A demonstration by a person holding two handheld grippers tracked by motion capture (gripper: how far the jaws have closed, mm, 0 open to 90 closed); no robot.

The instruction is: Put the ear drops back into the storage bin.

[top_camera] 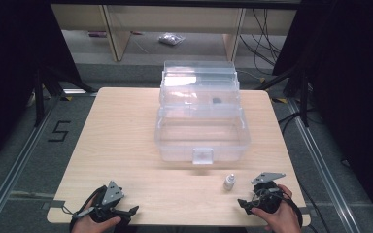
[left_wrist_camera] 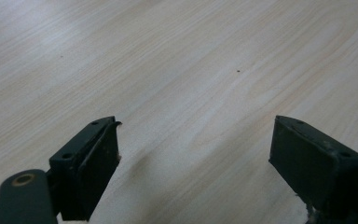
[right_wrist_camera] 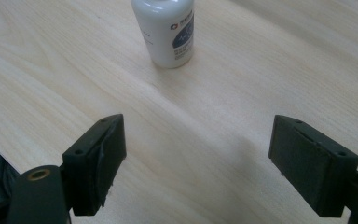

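A small white bottle (top_camera: 229, 182) with a dark label stands upright on the wooden table (top_camera: 126, 145), near the front right. In the right gripper view the bottle (right_wrist_camera: 168, 32) is a short way ahead of the jaws, slightly left of centre. My right gripper (top_camera: 245, 204) is open and empty, low over the table beside the bottle, and its gap (right_wrist_camera: 196, 161) frames bare wood. My left gripper (top_camera: 132, 211) rests at the front left edge, open and empty (left_wrist_camera: 193, 156). A clear plastic storage box (top_camera: 201, 141) with its lid raised sits mid-table.
A small dark item (top_camera: 217, 101) lies in the box's upper tray. The box's front latch (top_camera: 202, 156) faces the person. Floor rails (top_camera: 315, 160) flank the table, with shelving legs (top_camera: 119, 34) and cables (top_camera: 264, 39) behind it.
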